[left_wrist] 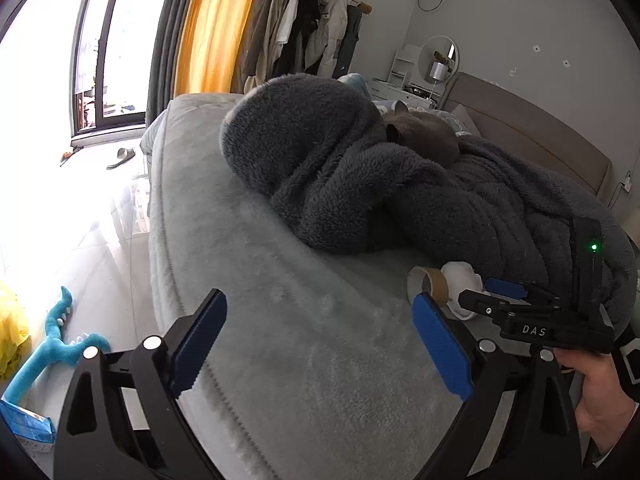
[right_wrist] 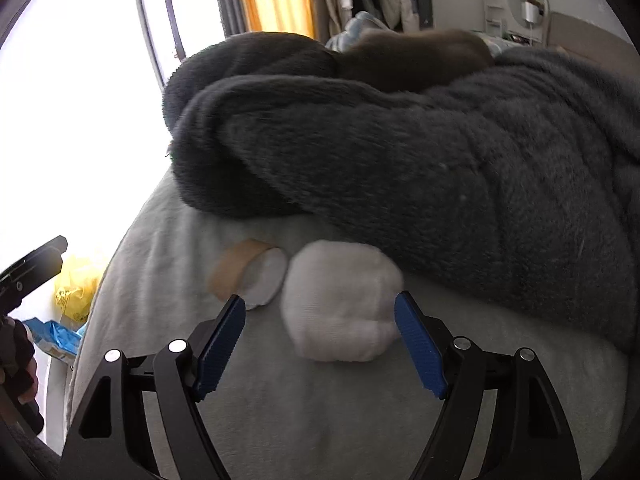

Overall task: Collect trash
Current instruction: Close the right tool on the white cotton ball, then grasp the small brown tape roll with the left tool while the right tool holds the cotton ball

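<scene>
- The white wad [right_wrist: 340, 304], soft and crumpled like tissue or cloth, lies low in the middle of the right wrist view, on the bed [right_wrist: 160, 240], touching the edge of the dark blanket [right_wrist: 440, 168] behind it.
- The right gripper [right_wrist: 320, 344] stands wide open with nothing held; its blue pads flank the wad's near half, the right pad at or very near its side, the left pad clear of it.
- Judgement: the wad looks light and squashy, so it should give under the pads and not slip; a hold across its middle seems best, low enough not to pinch only a loose fold.
- A tape roll [right_wrist: 248, 272] lies on its side just left of the wad, nearly touching it. It looks stiff and light, apt to roll, and the left pad could knock it while closing.
- The left gripper [left_wrist: 316, 344] is open and empty, over bare bed at the bottom of the left wrist view, with the roll and wad at the lower right.
- The bed cover is pale grey and plush, a soft yielding surface that may sag under pressure.
- A cat [left_wrist: 424, 132] rests on the blanket in the upper middle of the left view.
- Room: bright window [left_wrist: 108, 60] at upper left, orange curtain [left_wrist: 216, 28], hanging clothes, a blue toy [left_wrist: 60, 340] on the floor at lower left, a yellow bag [right_wrist: 76, 288] at the left of the right view.
</scene>
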The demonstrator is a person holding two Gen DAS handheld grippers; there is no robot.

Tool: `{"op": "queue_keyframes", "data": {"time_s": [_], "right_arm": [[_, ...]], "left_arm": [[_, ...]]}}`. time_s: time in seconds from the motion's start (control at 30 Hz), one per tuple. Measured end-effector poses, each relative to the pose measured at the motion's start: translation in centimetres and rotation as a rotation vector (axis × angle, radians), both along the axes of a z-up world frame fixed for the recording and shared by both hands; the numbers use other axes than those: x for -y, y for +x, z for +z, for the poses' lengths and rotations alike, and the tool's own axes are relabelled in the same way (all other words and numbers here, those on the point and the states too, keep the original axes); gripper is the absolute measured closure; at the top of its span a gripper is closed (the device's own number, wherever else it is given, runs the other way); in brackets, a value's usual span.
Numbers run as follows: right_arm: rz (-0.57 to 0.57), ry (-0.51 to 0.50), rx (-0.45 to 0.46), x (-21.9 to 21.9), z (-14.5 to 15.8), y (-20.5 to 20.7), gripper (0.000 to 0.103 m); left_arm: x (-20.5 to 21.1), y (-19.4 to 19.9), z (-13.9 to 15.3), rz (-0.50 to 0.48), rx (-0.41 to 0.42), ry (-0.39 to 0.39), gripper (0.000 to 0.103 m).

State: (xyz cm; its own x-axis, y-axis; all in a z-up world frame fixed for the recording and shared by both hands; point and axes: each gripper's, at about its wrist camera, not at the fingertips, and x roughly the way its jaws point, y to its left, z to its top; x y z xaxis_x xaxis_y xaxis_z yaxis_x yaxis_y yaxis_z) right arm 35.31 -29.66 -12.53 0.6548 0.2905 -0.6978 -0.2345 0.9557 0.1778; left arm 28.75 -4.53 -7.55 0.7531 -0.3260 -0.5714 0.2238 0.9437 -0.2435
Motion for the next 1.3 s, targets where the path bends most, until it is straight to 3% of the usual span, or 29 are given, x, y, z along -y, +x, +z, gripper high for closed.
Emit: {"op": "queue_keyframes", "data": {"time_s": [0.4,0.47,0.53,0.77,1.0,1.3], "right_arm": [[-0.016,0.067,-0.096,1.4,-2.1,2.4,0.022],[-0.011,0.081,-0.103,1.5,-2.2,2.6,0.037],[-0.004,0.098,-0.110,1.8,-2.2,2.9,0.047],[0.016,0.139,-0.095,2.7,-0.8,3.0,0.053],[0.013,0.167,-0.077,4.9,0.9,1.4,0.053],[-0.019,0.197,-0.076,9.6,1.0,-0.6,0.053]], "left_arm": [[4.5,2.3,-1.7,-0.084,-0.034,-0.026,0.008],[5.4,2.4,-1.9,-0.102,-0.037,-0.016,0.008],[6.3,2.6,-2.1,-0.114,-0.035,0.010,0.008],[8.7,3.6,-2.4,-0.137,-0.034,0.020,0.008],[11.3,4.7,-3.1,-0.139,-0.036,0.064,0.016],[14.4,6.2,-4.6,-0.162,-0.066,0.135,0.035]]}}
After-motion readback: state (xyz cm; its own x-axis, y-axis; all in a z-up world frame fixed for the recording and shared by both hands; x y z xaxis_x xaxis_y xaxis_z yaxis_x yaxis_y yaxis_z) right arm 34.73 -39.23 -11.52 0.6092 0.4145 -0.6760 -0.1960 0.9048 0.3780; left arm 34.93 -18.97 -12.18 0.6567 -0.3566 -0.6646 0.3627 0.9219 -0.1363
